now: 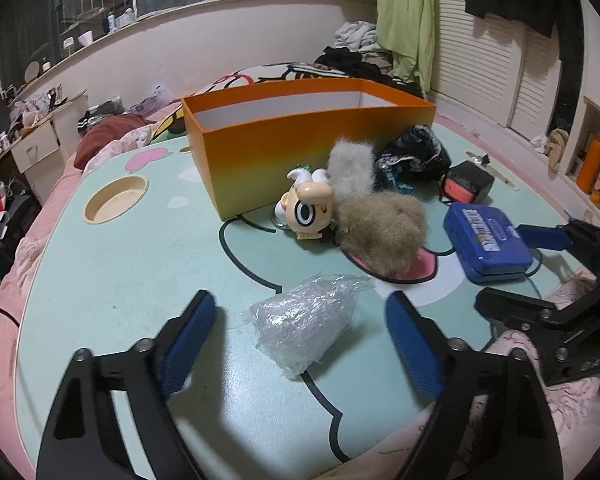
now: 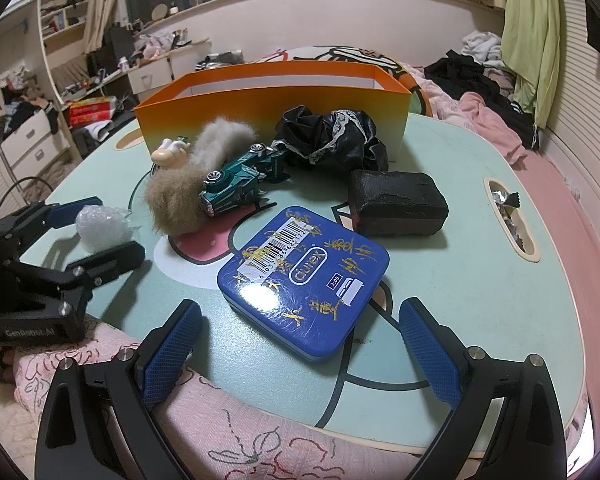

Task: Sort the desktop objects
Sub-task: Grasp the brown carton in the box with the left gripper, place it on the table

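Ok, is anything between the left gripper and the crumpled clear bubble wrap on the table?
Nothing visible. The crumpled clear bubble wrap lies on the mint green table directly between the open jaws of the left gripper, pads apart from it on both sides. The fluffy beige and grey fur piece sits beyond it.

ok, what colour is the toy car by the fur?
Dark green with silver wheels; the toy car shows best in the right wrist view.
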Demonstrator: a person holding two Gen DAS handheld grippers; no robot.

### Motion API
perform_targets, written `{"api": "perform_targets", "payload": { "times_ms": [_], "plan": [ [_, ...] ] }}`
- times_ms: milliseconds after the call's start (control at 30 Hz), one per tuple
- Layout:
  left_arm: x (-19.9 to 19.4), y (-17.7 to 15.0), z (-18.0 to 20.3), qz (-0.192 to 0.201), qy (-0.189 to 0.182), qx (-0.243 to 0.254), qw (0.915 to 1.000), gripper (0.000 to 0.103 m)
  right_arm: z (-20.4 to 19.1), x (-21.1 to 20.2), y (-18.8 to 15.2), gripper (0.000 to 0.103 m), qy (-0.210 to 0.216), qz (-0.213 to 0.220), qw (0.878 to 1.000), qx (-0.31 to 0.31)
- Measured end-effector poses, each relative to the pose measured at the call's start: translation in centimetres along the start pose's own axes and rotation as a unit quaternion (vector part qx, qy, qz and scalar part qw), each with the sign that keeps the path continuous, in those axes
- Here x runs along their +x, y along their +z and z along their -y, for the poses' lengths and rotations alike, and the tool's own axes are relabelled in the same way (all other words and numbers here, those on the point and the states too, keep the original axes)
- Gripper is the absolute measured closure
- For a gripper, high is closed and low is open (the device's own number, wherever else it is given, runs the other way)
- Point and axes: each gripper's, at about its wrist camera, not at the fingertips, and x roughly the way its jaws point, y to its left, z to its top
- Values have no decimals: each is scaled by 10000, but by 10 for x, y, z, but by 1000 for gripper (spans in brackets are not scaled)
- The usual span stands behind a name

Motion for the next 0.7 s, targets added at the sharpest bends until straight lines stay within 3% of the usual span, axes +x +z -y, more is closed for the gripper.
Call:
{"api": "perform_targets", "payload": {
  "times_ms": [167, 267, 333, 400, 500, 633, 700],
  "plan": [
    [-29, 33, -16, 218, -376, -194, 9989, 51, 2, 0, 1, 3, -4, -7, 10000, 2],
    [-50, 77, -37, 418, -383, -375, 9977, 79, 1, -1, 1, 3, -5, -8, 10000, 3],
    [-48, 113, -55, 228, -459, -635, 9967, 81, 1, -1, 1, 3, -3, -7, 10000, 3],
    [-27, 143, -67, -297, -570, -818, 9946, 81, 1, -1, 1, 3, -3, -7, 10000, 4],
    [23, 173, -76, -1513, -566, -1056, 9812, 75, 1, -1, 1, 3, -1, -6, 10000, 5],
    [77, 179, -52, -2448, -782, -662, 9641, 66, 1, -1, 0, 3, 0, -6, 10000, 2],
    [106, 176, -40, -2861, -520, -501, 9555, 66, 1, -1, 0, 3, 1, -6, 10000, 4]
  ]
}}
